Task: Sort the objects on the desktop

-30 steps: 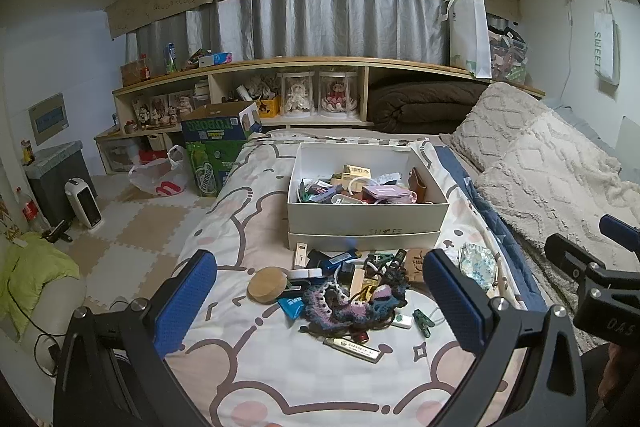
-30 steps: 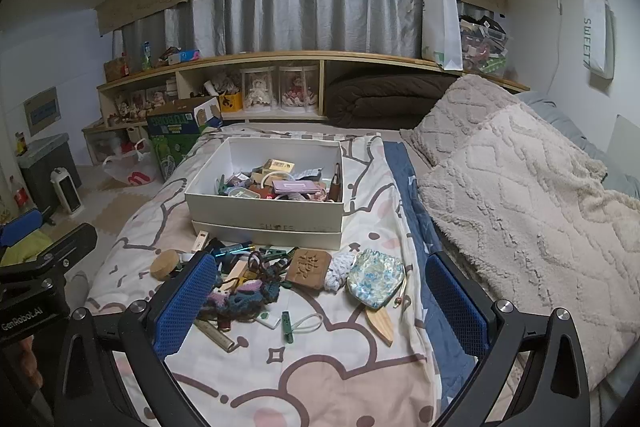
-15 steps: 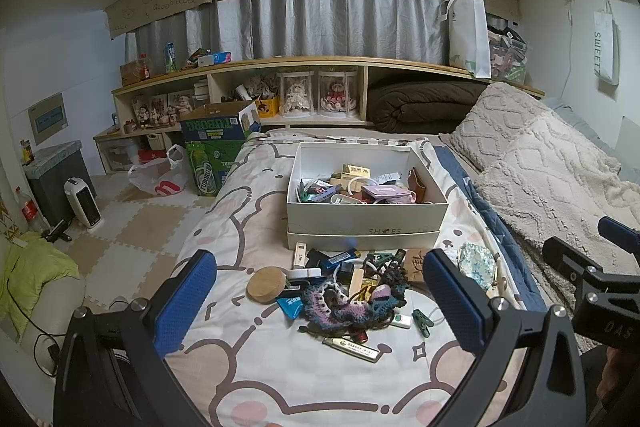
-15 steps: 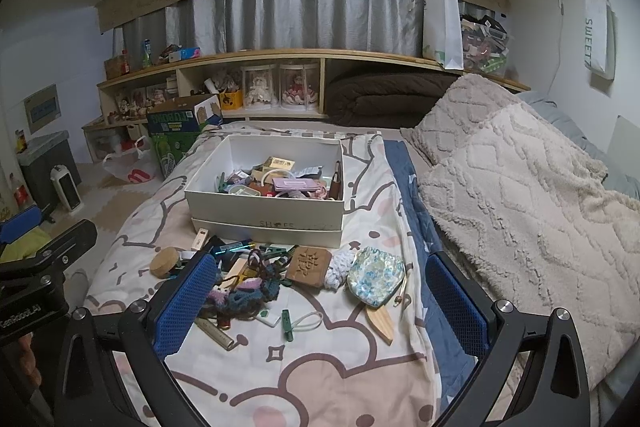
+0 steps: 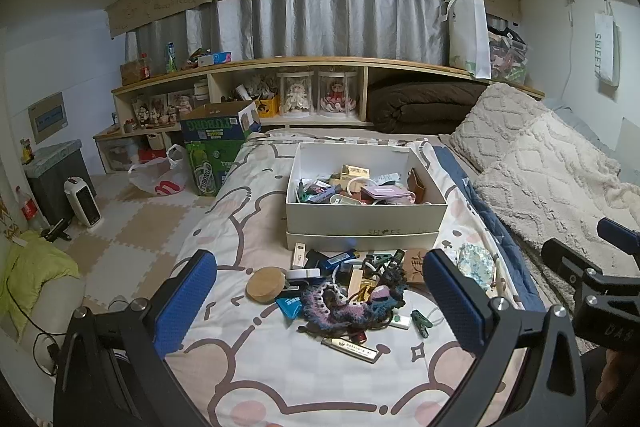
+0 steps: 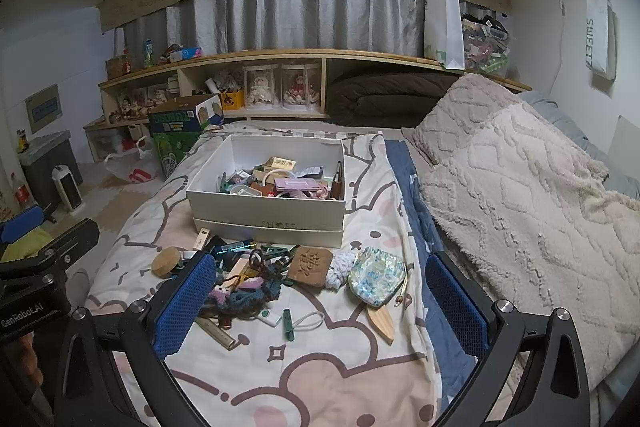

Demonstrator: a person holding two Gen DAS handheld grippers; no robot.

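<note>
A pile of small objects [image 5: 352,291] lies on the cartoon bedsheet in front of a white shoe box [image 5: 364,219] that holds several items. The pile has a round cork coaster [image 5: 265,284], a knitted purple-blue piece [image 5: 352,307], a brown carved block [image 6: 310,266], a floral pouch [image 6: 376,281] and a wooden knife [image 6: 380,319]. My left gripper [image 5: 320,307] is open and empty, held above the pile. My right gripper [image 6: 320,307] is open and empty, above the pile's right side. The box also shows in the right wrist view [image 6: 266,211].
A cream knit blanket [image 6: 520,211] covers the bed's right side. A green cardboard box [image 5: 216,151], a plastic bag [image 5: 160,179] and a small white heater [image 5: 82,201] stand on the floor at left. A wooden shelf [image 5: 320,83] runs along the back.
Both grippers have drifted very slightly; the view is almost the same. Nothing was taken hold of or moved on the bed.
</note>
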